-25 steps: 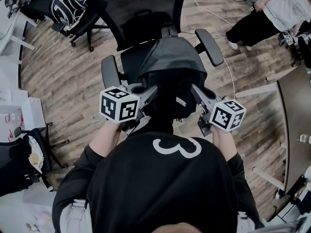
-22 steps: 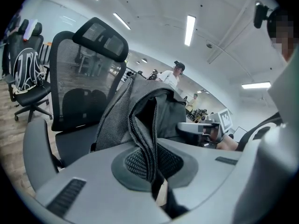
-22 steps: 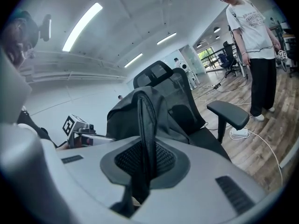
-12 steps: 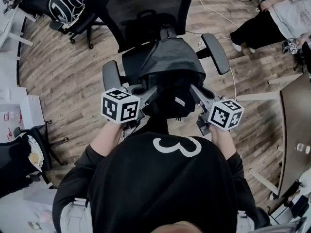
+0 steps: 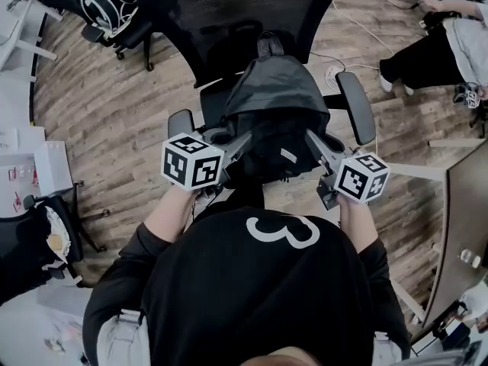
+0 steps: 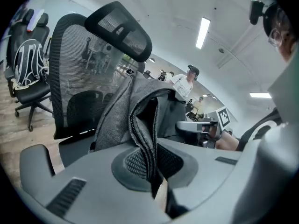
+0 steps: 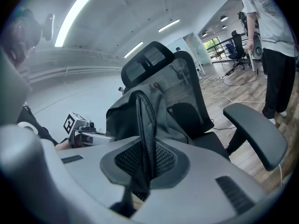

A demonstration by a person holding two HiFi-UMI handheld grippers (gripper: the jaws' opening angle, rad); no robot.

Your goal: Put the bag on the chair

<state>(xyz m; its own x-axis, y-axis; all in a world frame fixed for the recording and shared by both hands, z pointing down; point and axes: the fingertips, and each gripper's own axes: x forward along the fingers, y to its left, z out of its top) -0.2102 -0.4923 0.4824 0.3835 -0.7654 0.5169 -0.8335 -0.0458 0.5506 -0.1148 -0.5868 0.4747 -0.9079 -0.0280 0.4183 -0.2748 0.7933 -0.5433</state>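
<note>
The left gripper [image 5: 241, 143] is clamped fully shut on a fold of grey zippered fabric at the bag's [image 5: 274, 113] left side. The right gripper [image 5: 311, 139] is closed almost as far on a dark strap or edge at the bag's other side. The bag hangs upright between them, over the front half of the chair [image 5: 252, 14] seat. Its top handle is close to the mesh backrest. No view shows whether its bottom touches the seat.

The left-hand armrest [image 5: 181, 122] lies just beside the left gripper. The right-hand armrest [image 5: 357, 107] is angled outward and stands a little clear of the right gripper. A strip of seat shows between the bag and each armrest.

Round the chair the wooden floor [image 5: 114, 105] is open on its left. On its right a white cable [image 5: 335, 65] trails across the boards, and the edge of a dark table [image 5: 465, 204] comes in further out. Beyond the backrest to the left stands a second chair [image 5: 107, 6] carrying a dark pack. A person [image 5: 438, 48] in dark trousers stands well off to the far right.
</note>
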